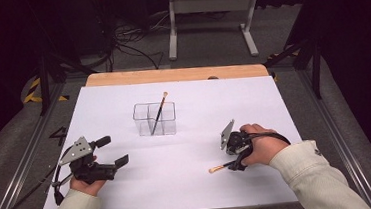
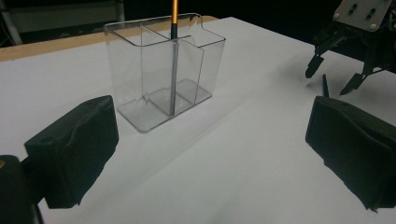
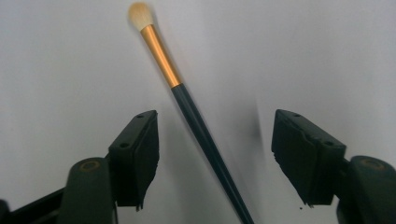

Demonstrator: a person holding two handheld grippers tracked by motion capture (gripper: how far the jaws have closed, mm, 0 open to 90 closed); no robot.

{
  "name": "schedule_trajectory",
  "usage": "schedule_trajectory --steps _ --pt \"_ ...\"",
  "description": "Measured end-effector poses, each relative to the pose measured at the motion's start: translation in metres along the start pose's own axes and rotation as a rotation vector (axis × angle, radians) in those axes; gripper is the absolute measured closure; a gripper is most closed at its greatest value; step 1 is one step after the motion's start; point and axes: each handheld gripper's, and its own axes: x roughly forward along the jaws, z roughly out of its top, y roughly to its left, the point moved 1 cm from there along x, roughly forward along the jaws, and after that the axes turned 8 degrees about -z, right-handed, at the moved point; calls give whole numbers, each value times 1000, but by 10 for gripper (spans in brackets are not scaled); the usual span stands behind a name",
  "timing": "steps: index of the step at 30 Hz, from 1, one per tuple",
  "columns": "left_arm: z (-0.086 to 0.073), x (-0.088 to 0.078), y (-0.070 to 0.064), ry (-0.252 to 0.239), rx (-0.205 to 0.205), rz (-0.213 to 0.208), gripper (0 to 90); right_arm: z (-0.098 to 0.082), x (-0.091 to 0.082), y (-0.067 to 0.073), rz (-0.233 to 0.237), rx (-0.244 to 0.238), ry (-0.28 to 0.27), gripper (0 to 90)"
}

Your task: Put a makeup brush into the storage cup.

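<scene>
A clear plastic organiser (image 1: 154, 119) (image 2: 163, 70) with several compartments stands mid-table. A dark-handled brush (image 1: 161, 109) (image 2: 173, 56) with a gold ferrule leans upright in it. A second brush (image 1: 218, 168) (image 3: 196, 121) of the same kind lies flat on the white sheet at the right. My right gripper (image 1: 234, 165) (image 3: 217, 140) points down over its dark handle, which runs between the jaws without touching either pad (image 3: 140, 149). My left gripper (image 1: 113, 151) (image 2: 210, 154) rests at the left, open and empty, facing the organiser. The right gripper (image 2: 334, 77) also appears in the left gripper view.
A white sheet (image 1: 190, 184) covers the table, with a wooden edge (image 1: 176, 75) at the far side. Metal rails run along both sides. Beyond the table are cables and a white stand (image 1: 211, 17) on the floor.
</scene>
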Motion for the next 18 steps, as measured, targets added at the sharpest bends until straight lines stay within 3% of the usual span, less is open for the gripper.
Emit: schedule_trajectory --steps 18 --pt "0 0 0 3 1 -4 32 3 5 4 23 -84 72 610"
